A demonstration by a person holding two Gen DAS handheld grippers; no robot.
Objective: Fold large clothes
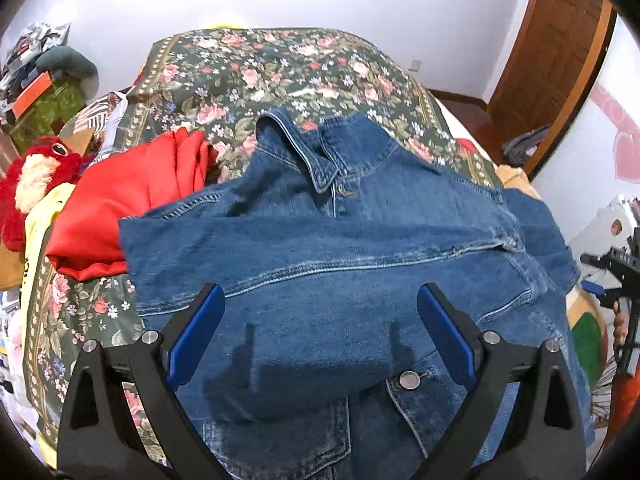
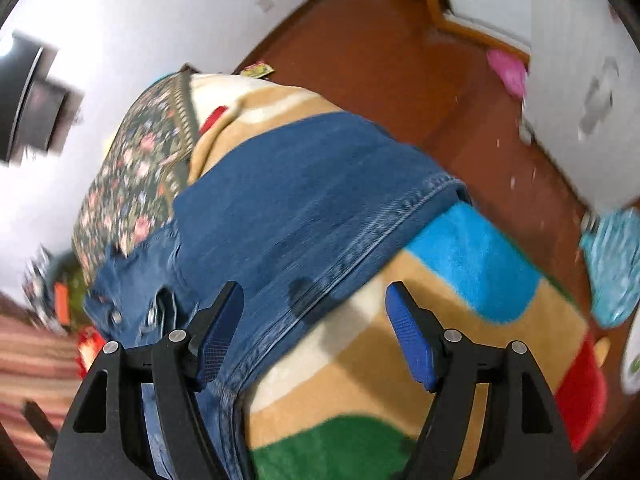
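Denim jacket [image 1: 340,240] lies below left tool [image 1: 320,332].

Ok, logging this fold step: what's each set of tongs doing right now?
Left tongs: open, empty, above the denim jacket.
Right tongs: open, holding nothing, over the jacket's edge.

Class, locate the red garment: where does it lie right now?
In the left wrist view the red garment lies at left on the floral bedspread, between the red plush toy and the denim jacket.

Black grippers, blue-padded fingers [image 1: 196,332], silver screws.
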